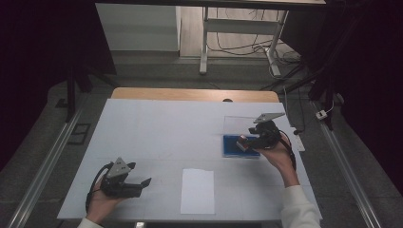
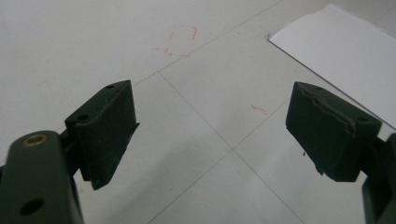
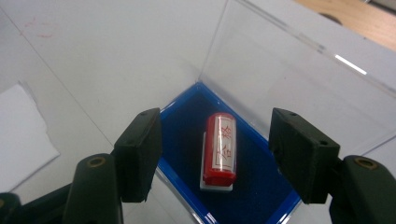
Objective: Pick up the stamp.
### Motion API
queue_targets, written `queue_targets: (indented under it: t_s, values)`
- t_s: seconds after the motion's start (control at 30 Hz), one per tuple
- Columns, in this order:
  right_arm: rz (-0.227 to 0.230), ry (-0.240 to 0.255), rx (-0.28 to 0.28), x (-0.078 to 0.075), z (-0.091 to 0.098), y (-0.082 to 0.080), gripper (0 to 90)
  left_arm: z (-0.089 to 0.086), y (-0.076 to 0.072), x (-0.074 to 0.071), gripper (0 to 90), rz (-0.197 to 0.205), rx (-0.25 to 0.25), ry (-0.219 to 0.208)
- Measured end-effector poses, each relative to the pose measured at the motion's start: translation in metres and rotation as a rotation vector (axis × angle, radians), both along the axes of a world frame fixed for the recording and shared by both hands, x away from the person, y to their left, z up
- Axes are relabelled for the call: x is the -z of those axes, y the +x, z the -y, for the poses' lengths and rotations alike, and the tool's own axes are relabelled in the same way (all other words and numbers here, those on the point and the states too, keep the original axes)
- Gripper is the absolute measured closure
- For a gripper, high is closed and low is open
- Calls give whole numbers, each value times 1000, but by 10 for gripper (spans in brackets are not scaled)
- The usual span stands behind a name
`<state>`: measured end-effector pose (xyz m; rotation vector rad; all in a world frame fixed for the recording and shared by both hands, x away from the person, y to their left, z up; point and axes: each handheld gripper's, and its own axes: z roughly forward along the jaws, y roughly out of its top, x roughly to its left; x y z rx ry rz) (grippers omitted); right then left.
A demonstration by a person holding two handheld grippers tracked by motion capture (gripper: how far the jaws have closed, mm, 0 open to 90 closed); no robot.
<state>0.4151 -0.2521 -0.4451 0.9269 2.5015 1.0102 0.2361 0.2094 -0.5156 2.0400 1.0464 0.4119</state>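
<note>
A red cylindrical stamp (image 3: 220, 147) with a white label and red characters lies on the blue lining of a clear box (image 3: 261, 186), whose lid (image 3: 285, 79) stands up behind it. My right gripper (image 3: 218, 156) hovers over the box, open, with a jaw on either side of the stamp and neither touching it. In the high view the right gripper (image 1: 244, 141) is over the blue box (image 1: 233, 151) at the table's right. My left gripper (image 1: 144, 183) rests low at the front left, open, with nothing between its fingers (image 2: 107, 126).
A white sheet of paper (image 1: 197, 191) lies at the front middle of the white table (image 1: 161, 128); its corner (image 2: 336, 42) is to the upper right of my left jaws. Faint red marks (image 2: 180, 42) are on the table surface. Desk legs and cables stand beyond the far edge.
</note>
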Motion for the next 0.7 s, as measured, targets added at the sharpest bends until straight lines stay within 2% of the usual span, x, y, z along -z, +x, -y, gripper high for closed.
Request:
queue_targets:
  t_s: [0.33, 0.7]
  values:
    - [-36, -30, 2, 10, -5, 6, 438, 0, 0, 0, 167, 3, 1, -1]
    - [-44, -70, 22, 17, -10, 8, 532, -1, 0, 0, 167, 3, 0, 1]
